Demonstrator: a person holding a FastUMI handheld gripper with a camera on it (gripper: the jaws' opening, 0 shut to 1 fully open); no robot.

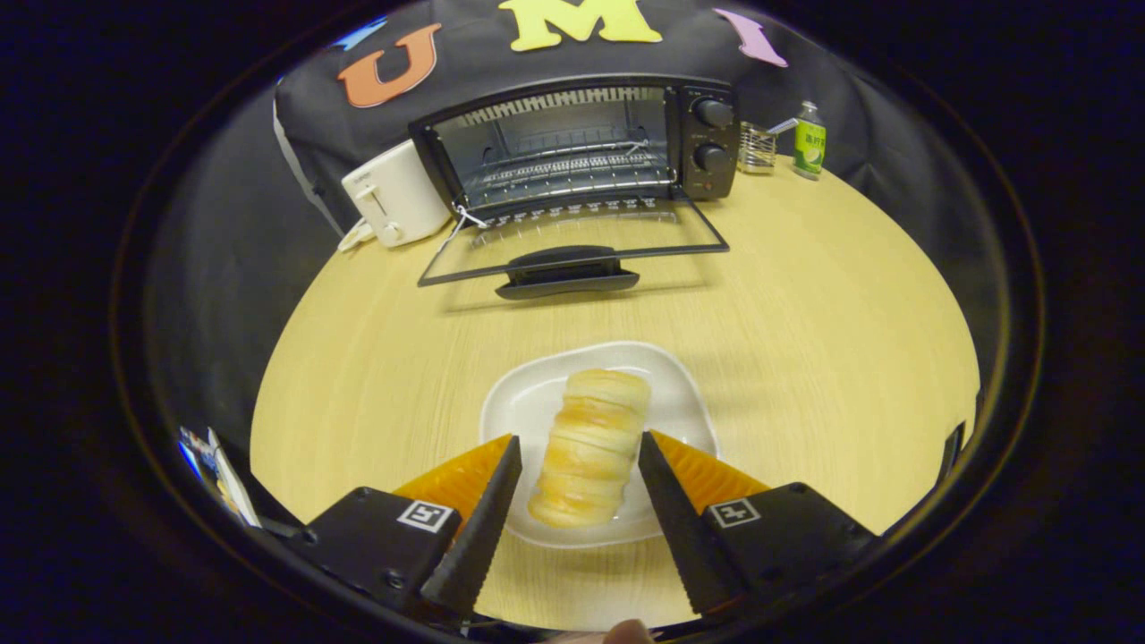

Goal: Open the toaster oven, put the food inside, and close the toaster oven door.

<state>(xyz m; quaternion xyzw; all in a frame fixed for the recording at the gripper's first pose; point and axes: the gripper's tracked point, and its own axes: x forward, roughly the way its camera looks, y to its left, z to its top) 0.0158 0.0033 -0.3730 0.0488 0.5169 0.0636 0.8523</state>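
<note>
Claw [580, 452] straddling the bread roll [592, 447], fingers parted, not yet pressing.
Roll's lying on its plate [519, 402] between them; beyond, the toaster oven [572, 143] is sitting with door [572, 246] dropped, ready for loading.

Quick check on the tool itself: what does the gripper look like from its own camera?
The gripper has two tapered, wedge-shaped fingers with saw-toothed inner edges. Each sits on a black block bearing a small square black-and-white marker. No cables visible.

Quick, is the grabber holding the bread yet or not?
Gripper: open, its fingers either side of the long, golden, ridged bread roll on the white plate, not squeezing it yet.
</note>
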